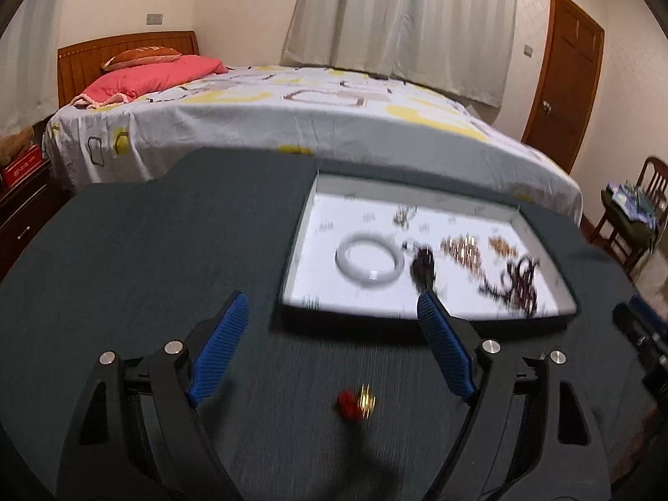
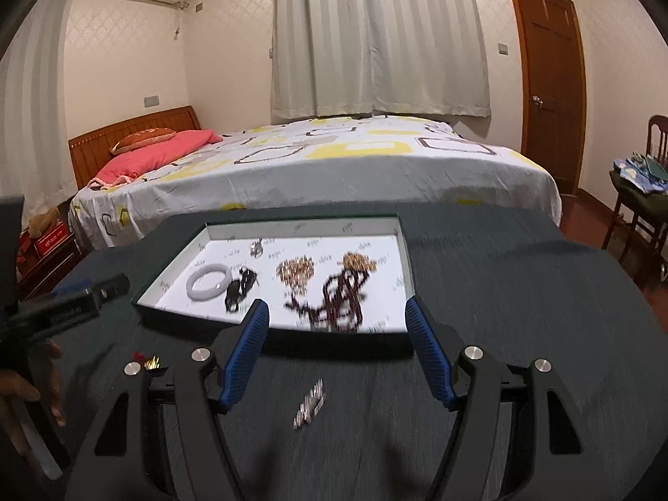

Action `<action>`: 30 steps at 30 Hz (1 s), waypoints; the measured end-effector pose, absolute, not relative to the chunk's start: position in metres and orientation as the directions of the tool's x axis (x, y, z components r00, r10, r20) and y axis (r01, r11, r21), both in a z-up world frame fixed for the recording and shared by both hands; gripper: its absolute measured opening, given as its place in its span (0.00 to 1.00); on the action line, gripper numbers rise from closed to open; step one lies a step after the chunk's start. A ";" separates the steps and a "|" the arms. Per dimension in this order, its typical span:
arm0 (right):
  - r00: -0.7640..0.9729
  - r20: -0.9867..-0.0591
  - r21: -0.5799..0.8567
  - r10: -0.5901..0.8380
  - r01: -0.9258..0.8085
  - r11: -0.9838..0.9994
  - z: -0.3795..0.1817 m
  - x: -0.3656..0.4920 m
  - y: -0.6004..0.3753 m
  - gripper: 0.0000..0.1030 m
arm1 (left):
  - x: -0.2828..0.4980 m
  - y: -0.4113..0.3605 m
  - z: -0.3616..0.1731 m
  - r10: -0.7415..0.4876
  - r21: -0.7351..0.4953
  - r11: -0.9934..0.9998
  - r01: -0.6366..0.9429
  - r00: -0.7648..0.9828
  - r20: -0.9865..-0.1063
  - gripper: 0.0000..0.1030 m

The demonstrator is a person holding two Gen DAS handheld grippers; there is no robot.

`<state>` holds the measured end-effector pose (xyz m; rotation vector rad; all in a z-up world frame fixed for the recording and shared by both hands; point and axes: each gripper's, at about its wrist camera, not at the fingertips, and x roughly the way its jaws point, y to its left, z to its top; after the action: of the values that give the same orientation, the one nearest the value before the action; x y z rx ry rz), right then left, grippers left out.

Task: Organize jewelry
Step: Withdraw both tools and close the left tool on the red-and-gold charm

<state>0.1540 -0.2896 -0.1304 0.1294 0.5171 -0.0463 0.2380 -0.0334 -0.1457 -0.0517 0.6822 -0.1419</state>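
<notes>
A: Left wrist view: the left gripper (image 1: pixel 334 304) is held spread wide with nothing between its blue pads (image 1: pixel 217 355), and a small red-and-gold piece (image 1: pixel 355 404) is seen on the dark table (image 1: pixel 146 250), low between the fingers and nearer than their tips.

B: How is it expected to handle?

A: It is judged light and stiff, probably an earring or charm (blur hides the detail). A slip is likely if only the gold end is pinched, so a hold across the whole body is advised.

B: And on the other side?

A: The right gripper (image 2: pixel 334 313) is likewise seen released and empty. A pale, glittering strip (image 2: pixel 309 407), perhaps a clip or a short bracelet, is seen on the table between its fingers and behind the tips. It is judged thin and flat, so the pads would need to be brought down to the table surface and closed across its narrow width.

B: Where is the rest kept?

A: Just ahead of both tips the tray (image 2: pixel 407 250) is found, holding a white bangle (image 2: pixel 208 282), beaded strands (image 2: pixel 342 296) and gold clusters (image 2: pixel 296 271). The bangle is judged hard, smooth and breakable; the strands are judged limp and easily tangled.
</notes>
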 end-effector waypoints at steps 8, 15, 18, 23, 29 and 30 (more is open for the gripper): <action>0.851 -0.524 0.104 -0.026 0.094 0.990 -0.144 0.128 -0.293 0.64 | 0.219 -0.042 -0.170 -0.160 -0.090 0.987 0.135 0.729 -0.666 0.79; 0.833 -0.553 0.104 -0.014 0.086 0.991 -0.157 0.119 -0.290 0.64 | 0.218 -0.050 -0.184 -0.161 -0.063 0.984 0.165 0.691 -0.704 0.64; 0.833 -0.553 0.102 -0.012 0.082 0.991 -0.157 0.119 -0.287 0.64 | 0.221 -0.052 -0.192 -0.171 -0.068 0.982 0.178 0.665 -0.727 0.55; 0.832 -0.554 0.105 -0.011 0.083 0.991 -0.159 0.118 -0.288 0.64 | 0.224 -0.052 -0.195 -0.188 -0.087 0.979 0.185 0.647 -0.739 0.52; 0.829 -0.559 0.105 -0.009 0.082 0.991 -0.160 0.119 -0.287 0.64 | 0.232 -0.051 -0.201 -0.221 -0.123 0.972 0.199 0.610 -0.761 0.37; 0.829 -0.559 0.106 -0.009 0.082 0.991 -0.160 0.119 -0.287 0.64 | 0.233 -0.050 -0.201 -0.226 -0.130 0.971 0.199 0.607 -0.762 0.36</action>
<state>0.1192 -0.2875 -0.1600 0.1271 0.5914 -0.0484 0.2325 -0.0503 -0.2011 -0.0330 0.8853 -0.2458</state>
